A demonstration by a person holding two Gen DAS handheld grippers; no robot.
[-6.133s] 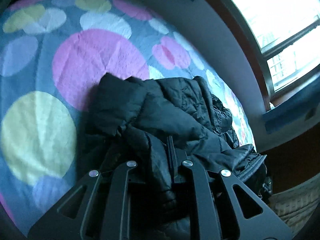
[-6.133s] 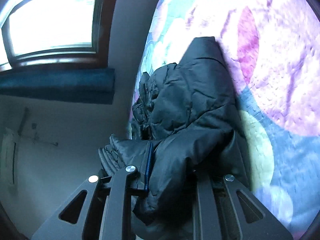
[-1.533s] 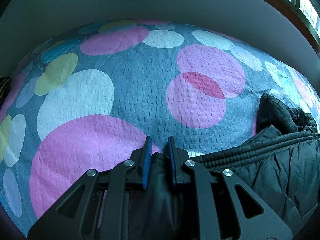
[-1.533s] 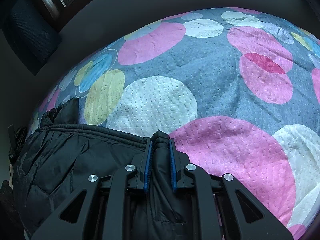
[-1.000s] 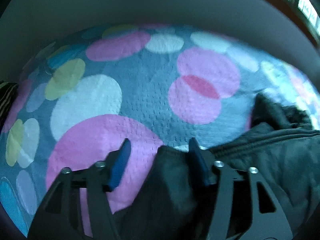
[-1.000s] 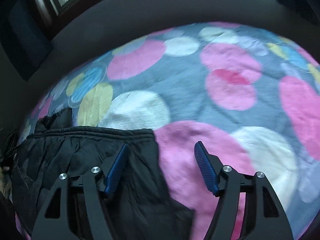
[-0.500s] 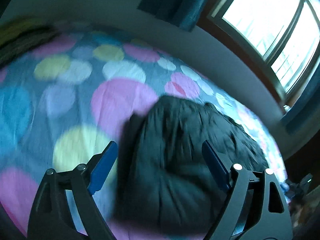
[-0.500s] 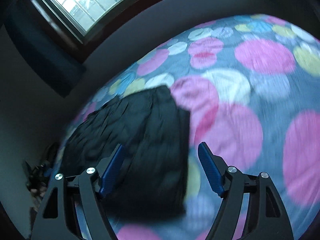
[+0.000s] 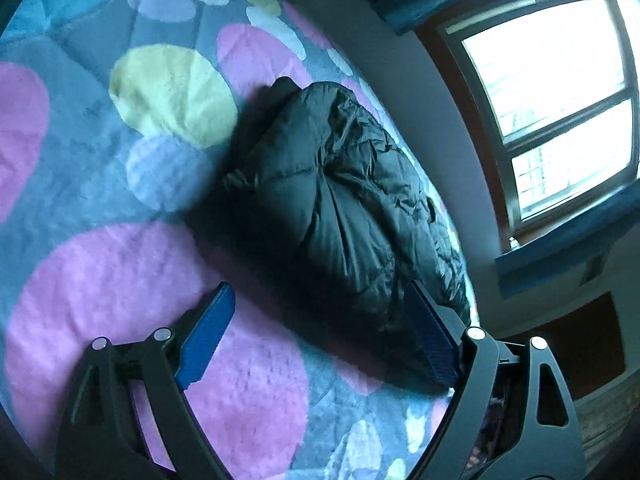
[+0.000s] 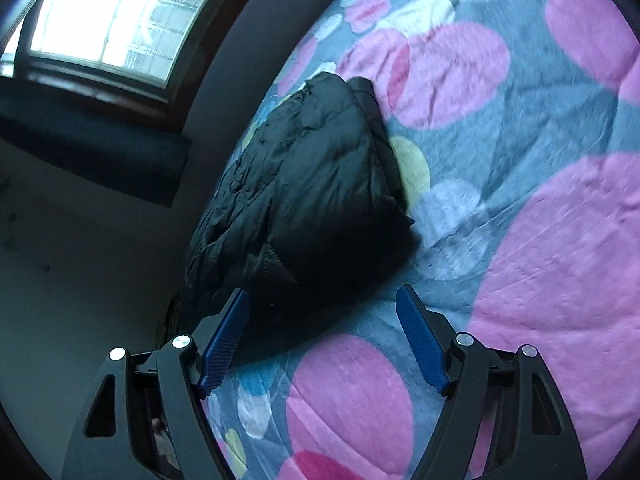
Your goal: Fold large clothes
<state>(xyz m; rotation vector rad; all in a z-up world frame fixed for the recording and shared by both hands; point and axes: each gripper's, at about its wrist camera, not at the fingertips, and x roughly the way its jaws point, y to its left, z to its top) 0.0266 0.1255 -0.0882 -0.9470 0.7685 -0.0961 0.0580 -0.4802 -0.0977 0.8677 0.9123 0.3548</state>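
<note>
A black puffer jacket lies folded in a thick bundle on the bed, near the bed's edge by the wall. It also shows in the right wrist view. My left gripper is open and empty, held above the bed just short of the jacket's near end. My right gripper is open and empty too, hovering just short of the jacket's other end. Neither gripper touches the jacket.
The bed is covered by a grey-blue quilt with big pink, yellow and white circles, also seen in the right wrist view. A grey wall and a bright window run along the jacket's far side.
Both grippers let go of the jacket's hem, opened wide and pulled back and up from it. The jacket now lies folded over on the quilt.
</note>
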